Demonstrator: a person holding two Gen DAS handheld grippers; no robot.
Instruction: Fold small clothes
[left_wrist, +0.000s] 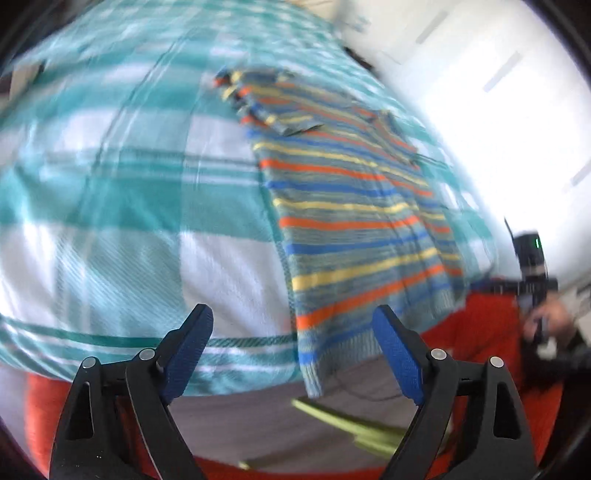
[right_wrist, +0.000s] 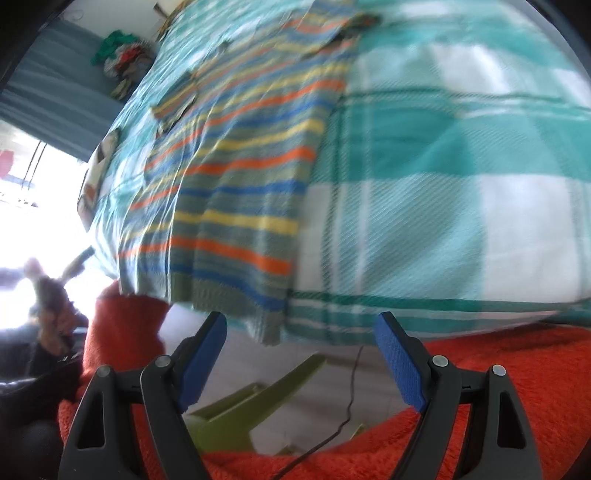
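Note:
A small striped sweater, grey-green with orange, yellow and blue bands, lies flat on a teal and white checked cloth. Its hem hangs over the near edge. One sleeve is folded over its far end. My left gripper is open and empty, just short of the hem's left corner. In the right wrist view the sweater lies left of centre on the checked cloth. My right gripper is open and empty, below the hem's right corner. Both views are blurred.
An orange fluffy fabric lies below the cloth's near edge. A green plastic object and a thin black cable lie on the grey floor. The other hand and gripper show at the right of the left wrist view. A pile of clothes sits far left.

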